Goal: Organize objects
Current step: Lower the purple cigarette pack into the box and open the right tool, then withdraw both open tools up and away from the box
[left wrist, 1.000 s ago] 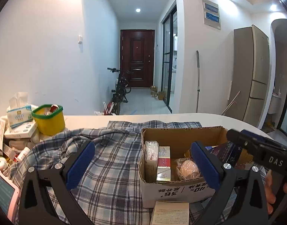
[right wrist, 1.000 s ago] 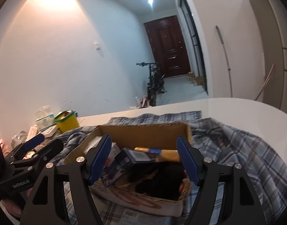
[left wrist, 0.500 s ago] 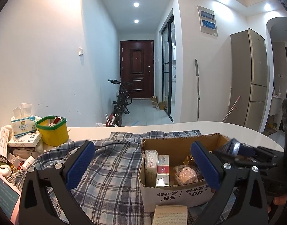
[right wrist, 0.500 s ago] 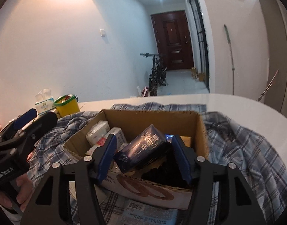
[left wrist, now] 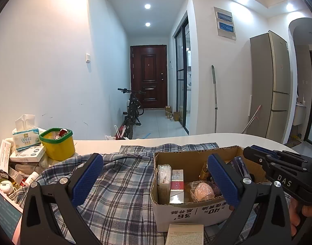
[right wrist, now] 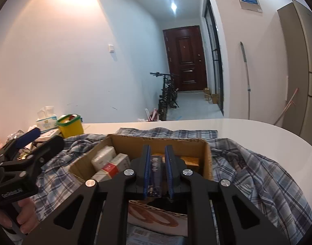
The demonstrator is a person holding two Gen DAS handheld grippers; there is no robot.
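Clamping the right gripper (right wrist: 157, 170) on a dark blue box (right wrist: 155, 168) that stands on edge inside the cardboard carton (right wrist: 207, 163); both blue pads press its flat sides, nothing else between them. The carton sits on a plaid cloth (right wrist: 258, 175) spread over the white table (right wrist: 258, 130). From the left wrist view the same box (left wrist: 240, 166) shows at the carton's (left wrist: 188, 210) right end, with the right gripper (left wrist: 251, 153) reaching in from the right side.

Left gripper (left wrist: 156, 177): jaws wide apart, holding nothing, hanging over the cloth (left wrist: 119, 187) just in front of the carton.

Judgement: the step in hand is lifting this box out, or re-seating it, as part of sorting the carton's contents. To do it well:
- I keep the grip where it is, on the broad faces; the box looks rigid card and should not crush.
- I lift straight up before moving sideways, since the orange packet (right wrist: 189, 160) and the white-and-red packets (right wrist: 110, 164) sit close by and the carton wall is near.
- I keep the wrist from rolling, so the box does not pivot between the pads.
- The left gripper could steady the carton rim if the carton starts to drag on the cloth.

Risk noted: the grip is near the box's upper part; the lower end is hidden.
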